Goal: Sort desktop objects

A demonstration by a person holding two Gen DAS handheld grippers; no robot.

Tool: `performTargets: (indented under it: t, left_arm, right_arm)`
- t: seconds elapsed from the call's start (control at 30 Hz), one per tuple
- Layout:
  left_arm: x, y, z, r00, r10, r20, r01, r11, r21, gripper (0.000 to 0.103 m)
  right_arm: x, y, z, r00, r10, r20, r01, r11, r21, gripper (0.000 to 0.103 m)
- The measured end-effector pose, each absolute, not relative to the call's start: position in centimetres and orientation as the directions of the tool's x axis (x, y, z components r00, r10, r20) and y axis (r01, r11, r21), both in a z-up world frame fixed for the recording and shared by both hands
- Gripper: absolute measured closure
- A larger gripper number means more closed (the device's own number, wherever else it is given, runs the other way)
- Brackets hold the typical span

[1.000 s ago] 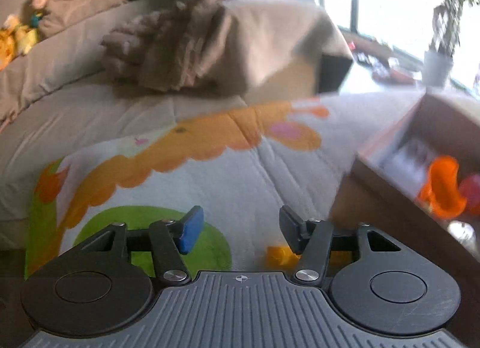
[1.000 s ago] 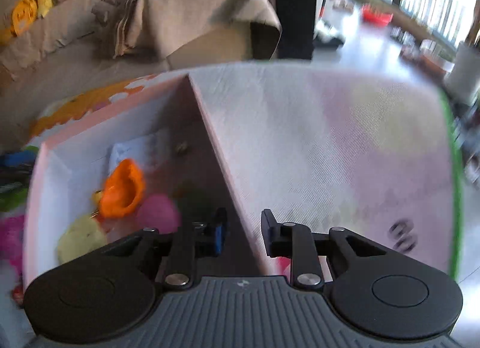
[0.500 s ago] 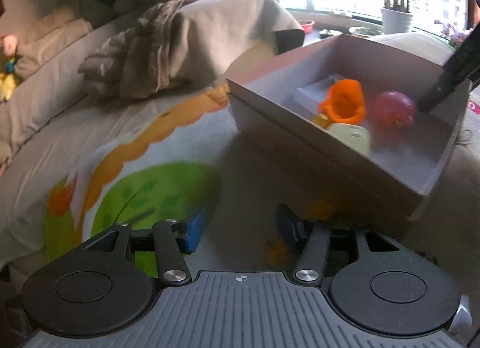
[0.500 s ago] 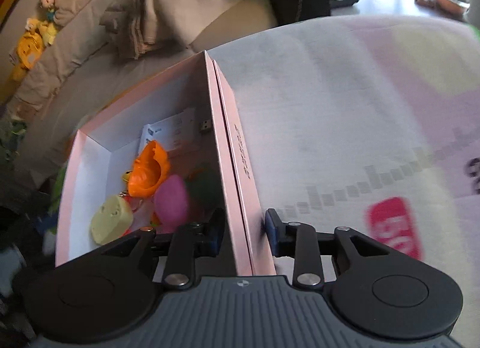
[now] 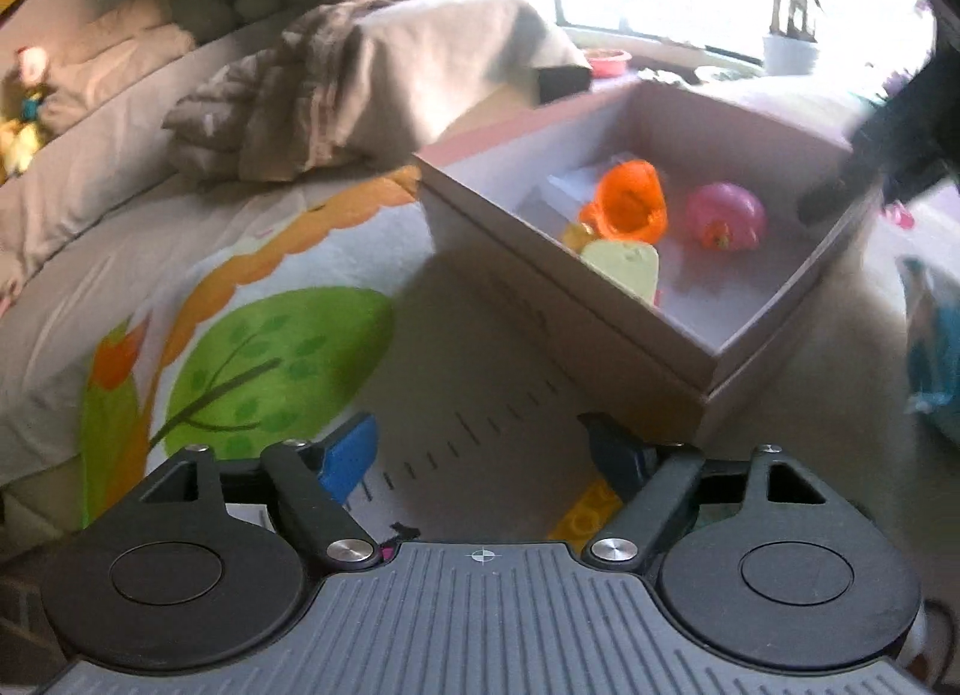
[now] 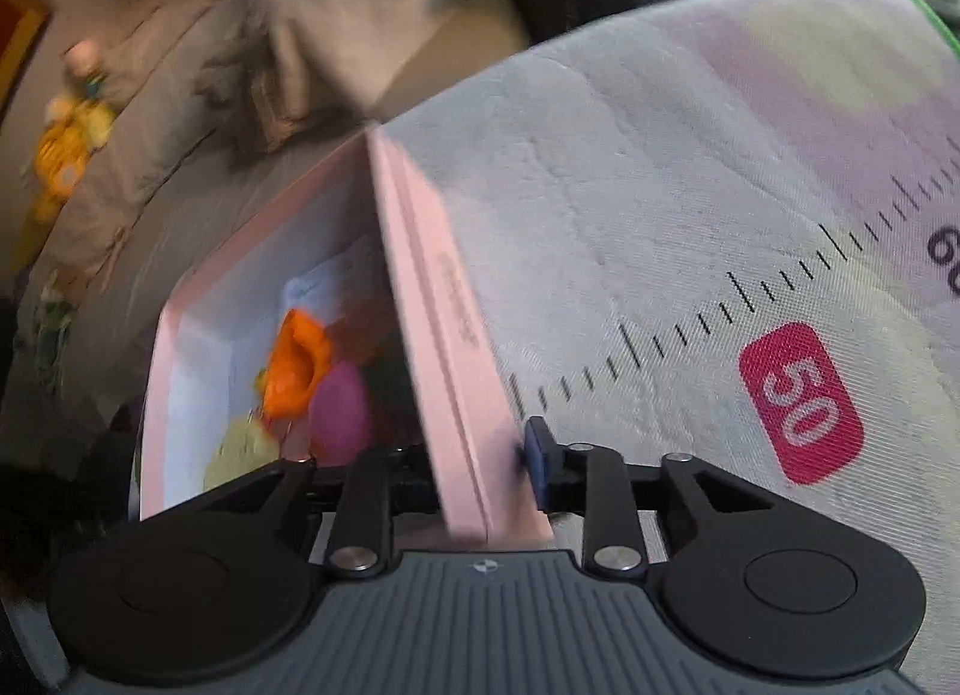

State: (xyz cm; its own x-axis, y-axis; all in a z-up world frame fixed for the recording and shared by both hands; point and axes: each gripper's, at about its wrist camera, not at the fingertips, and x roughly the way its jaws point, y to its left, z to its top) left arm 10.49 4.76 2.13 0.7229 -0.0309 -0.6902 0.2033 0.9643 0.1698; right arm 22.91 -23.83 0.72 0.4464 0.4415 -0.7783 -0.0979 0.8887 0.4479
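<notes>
A pink cardboard box [image 5: 606, 329] sits on a printed play mat [image 5: 264, 365]. It holds an orange toy [image 5: 630, 200], a pink toy [image 5: 726, 215] and a pale yellow-green toy [image 5: 621, 269]. My left gripper [image 5: 480, 455] is open and empty, low over the mat in front of the box. A yellow block [image 5: 585, 515] lies just under its right finger. My right gripper [image 6: 474, 461] is shut on the box's side wall [image 6: 438, 335], one finger inside and one outside. The same toys show inside the box in the right wrist view [image 6: 297, 365].
A blanket-draped seat [image 5: 384, 77] and a bed with pillows [image 5: 90, 113] stand behind the mat. A potted plant [image 5: 792, 35] stands at the window. A blue item [image 5: 936, 365] lies at the right edge. The mat carries a ruler print and a red "50" label [image 6: 801, 404].
My right gripper has closed on the box wall. My left gripper has swung right and back, so the box now fills the view; its fingers stay open.
</notes>
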Motion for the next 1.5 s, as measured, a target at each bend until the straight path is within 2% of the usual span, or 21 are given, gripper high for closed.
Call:
performTargets:
  t: [0.17,0.27,0.33,0.4,0.53,0.63,0.8,0.97,1.1,1.17,1.27,1.37,1.43,1.5]
  left_arm:
    - [8.7,4.5,3.9,0.752,-0.052,-0.657,0.187,0.973,0.137,0.018]
    - [8.0,4.2,4.2,0.748,-0.072,-0.66,0.198,0.973,0.119,0.014]
    - [7.4,4.1,4.5,0.752,-0.089,-0.653,0.206,0.973,0.104,0.011]
    - [6.7,4.0,4.9,0.753,-0.131,-0.645,0.234,0.969,0.076,0.008]
    - [7.5,2.6,4.6,0.76,-0.109,-0.641,0.25,0.959,0.133,0.008]
    - [9.0,2.5,4.7,0.761,-0.086,-0.643,0.228,0.964,0.141,0.005]
    - [11.0,2.8,4.4,0.78,-0.009,-0.626,0.161,0.969,0.187,0.005]
    - [11.6,5.0,4.7,0.776,0.043,-0.629,0.052,0.99,0.132,0.007]
    - [7.4,5.7,6.0,0.784,-0.064,-0.618,0.129,0.99,0.06,0.007]
    - [4.9,5.3,6.0,0.756,-0.162,-0.635,0.211,0.977,0.002,0.007]
    - [1.8,3.9,4.9,0.691,-0.263,-0.674,0.308,0.95,-0.054,0.007]
    - [0.6,2.2,3.5,0.616,-0.342,-0.71,0.378,0.919,-0.115,0.007]
    - [0.7,1.1,2.7,0.588,-0.371,-0.718,0.396,0.907,-0.144,0.007]
    - [1.1,0.2,2.3,0.589,-0.393,-0.706,0.401,0.901,-0.166,0.007]
  right_arm:
    - [19.5,-25.2,2.4,0.518,0.467,-0.717,-0.23,0.883,0.41,0.069]
    - [16.2,-26.3,4.2,0.632,0.4,-0.663,-0.268,0.916,0.298,0.048]
    - [13.5,-26.6,5.0,0.69,0.367,-0.624,-0.3,0.93,0.215,0.025]
    - [10.9,-26.9,5.4,0.709,0.367,-0.602,-0.356,0.924,0.143,0.016]
    - [8.0,-25.4,4.2,0.733,0.299,-0.611,-0.404,0.914,-0.038,0.015]
    - [8.7,-23.4,3.0,0.746,0.244,-0.62,-0.383,0.918,-0.099,0.015]
    - [11.4,-21.9,2.8,0.77,0.232,-0.594,-0.329,0.943,-0.059,0.013]
    - [12.7,-21.0,2.5,0.773,0.233,-0.59,-0.306,0.952,-0.025,0.014]
    - [9.5,-22.2,3.4,0.703,0.385,-0.598,-0.45,0.892,0.044,0.01]
    - [7.3,-22.2,3.4,0.686,0.405,-0.605,-0.502,0.865,0.011,0.005]
    - [4.9,-21.8,2.7,0.65,0.401,-0.645,-0.553,0.832,-0.04,0.005]
    - [3.9,-20.8,1.5,0.67,0.327,-0.667,-0.55,0.821,-0.151,0.004]
    - [4.3,-20.3,1.1,0.744,0.218,-0.631,-0.472,0.841,-0.266,0.004]
    - [5.1,-20.4,1.4,0.783,0.142,-0.605,-0.385,0.875,-0.293,0.004]
